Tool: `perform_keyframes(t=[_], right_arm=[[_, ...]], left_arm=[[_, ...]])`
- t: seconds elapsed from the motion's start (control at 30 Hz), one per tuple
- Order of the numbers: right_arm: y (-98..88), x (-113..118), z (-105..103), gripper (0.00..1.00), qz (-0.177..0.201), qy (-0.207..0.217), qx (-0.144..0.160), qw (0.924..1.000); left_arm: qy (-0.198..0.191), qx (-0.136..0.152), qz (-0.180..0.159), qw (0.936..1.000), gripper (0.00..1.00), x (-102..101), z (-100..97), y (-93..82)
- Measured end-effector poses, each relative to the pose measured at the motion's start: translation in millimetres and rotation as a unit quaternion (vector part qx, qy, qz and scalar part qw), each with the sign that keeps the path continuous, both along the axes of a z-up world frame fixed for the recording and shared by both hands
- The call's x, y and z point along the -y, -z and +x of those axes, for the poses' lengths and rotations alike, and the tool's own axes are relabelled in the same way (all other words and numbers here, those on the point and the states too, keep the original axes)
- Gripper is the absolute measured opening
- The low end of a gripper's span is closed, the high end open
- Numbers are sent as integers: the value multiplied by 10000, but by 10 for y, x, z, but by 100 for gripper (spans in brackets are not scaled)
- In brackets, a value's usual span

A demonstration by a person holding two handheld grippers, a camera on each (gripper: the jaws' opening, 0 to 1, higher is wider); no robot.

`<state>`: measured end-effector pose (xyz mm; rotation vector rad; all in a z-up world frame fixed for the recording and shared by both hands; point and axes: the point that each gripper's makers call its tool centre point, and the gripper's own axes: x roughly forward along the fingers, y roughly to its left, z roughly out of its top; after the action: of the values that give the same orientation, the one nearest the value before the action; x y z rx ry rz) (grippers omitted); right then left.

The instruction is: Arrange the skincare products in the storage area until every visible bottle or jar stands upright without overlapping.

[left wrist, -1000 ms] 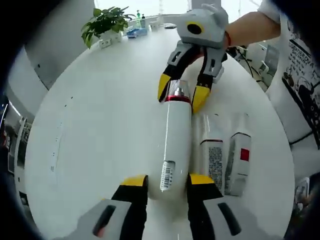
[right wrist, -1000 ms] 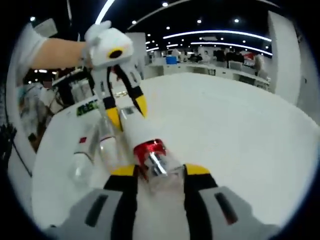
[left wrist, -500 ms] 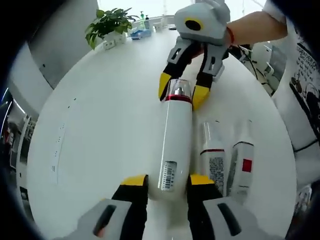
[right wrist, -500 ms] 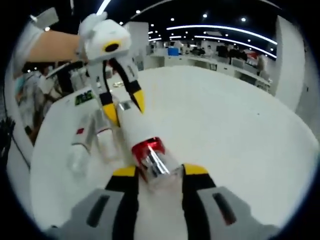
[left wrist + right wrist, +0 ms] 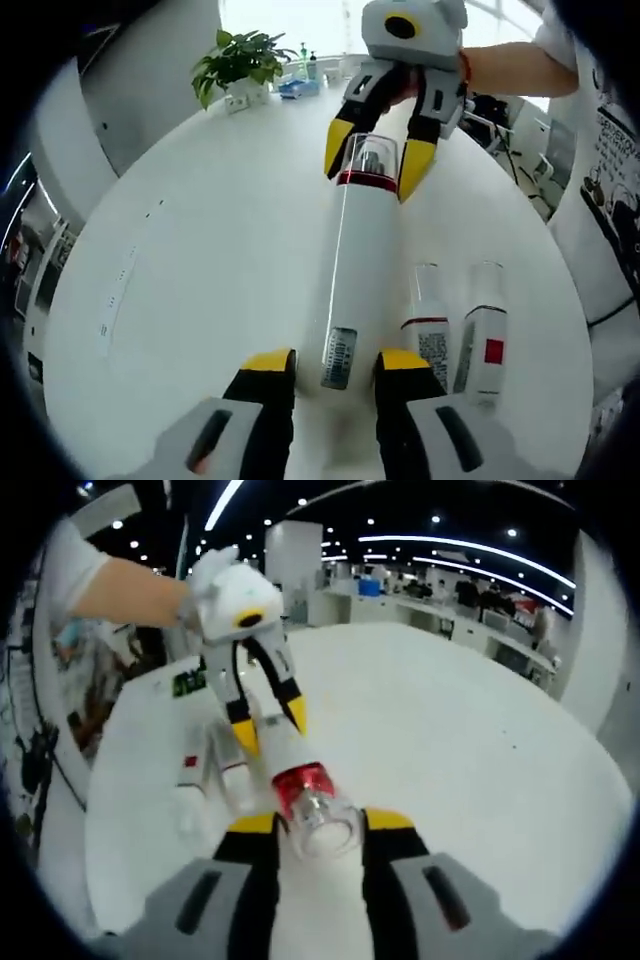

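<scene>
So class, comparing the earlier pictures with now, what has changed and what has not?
The tall white bottle, gripped at its base by the left gripper and at its cap by the right gripper, has tipped cap-end upward. Both grips stayed; the two small bottles still lie flat.

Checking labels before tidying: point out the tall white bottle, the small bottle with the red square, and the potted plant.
tall white bottle (image 5: 352, 270), left gripper view, middle of its white body
small bottle with the red square (image 5: 488, 350), left gripper view, its red square
potted plant (image 5: 238, 60), left gripper view, its leaves
</scene>
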<state>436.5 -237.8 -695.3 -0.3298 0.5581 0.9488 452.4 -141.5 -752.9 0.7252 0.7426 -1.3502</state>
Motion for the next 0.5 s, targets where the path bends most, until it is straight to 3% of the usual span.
perform_keyframes(t=[0.17,0.27,0.37,0.5], right_arm=[[-145,-106,34,28,-116,-188,208,9995],[-281,-173,69,28,109,-227,247,9994],[-345,-243,101,29,35,-313,365,9988],[-506,-333,151,29,417,-273,428,9978]], left_arm=[[-164,-71,-181,9997,30,-21,6,1],[-242,-104,-225,9994,30,-39,7,6],[-333,-167,-294,9989,30,-50,16,15],[-369,-236,-318,9985,29,-43,1,26]])
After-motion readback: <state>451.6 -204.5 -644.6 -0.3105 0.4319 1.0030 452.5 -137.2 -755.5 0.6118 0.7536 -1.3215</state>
